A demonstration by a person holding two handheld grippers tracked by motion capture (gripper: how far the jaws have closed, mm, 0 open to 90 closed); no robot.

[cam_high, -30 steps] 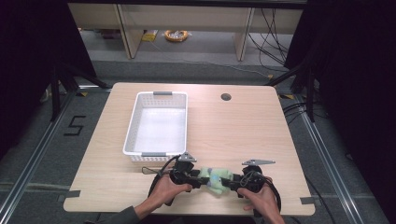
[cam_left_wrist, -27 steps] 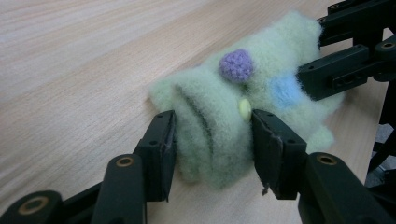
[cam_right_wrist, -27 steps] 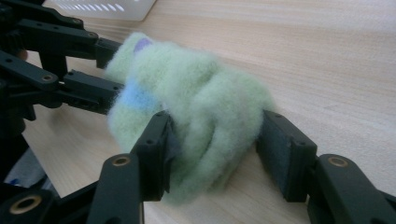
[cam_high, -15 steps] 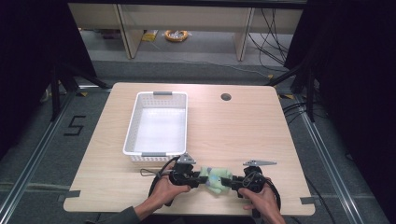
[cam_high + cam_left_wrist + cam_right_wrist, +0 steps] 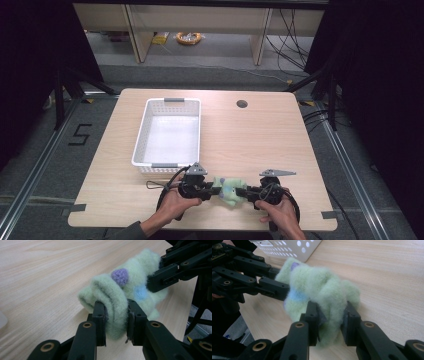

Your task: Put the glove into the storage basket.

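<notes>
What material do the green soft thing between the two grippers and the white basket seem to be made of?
The green soft thing looks like fuzzy knitted or felted wool, matt: loose fibres stand off its surface, and it folds where the left gripper and right gripper pinch it. Its purple dot looks crocheted. The white basket looks like smooth moulded plastic, judging by its thin walls with rows of round holes.
</notes>
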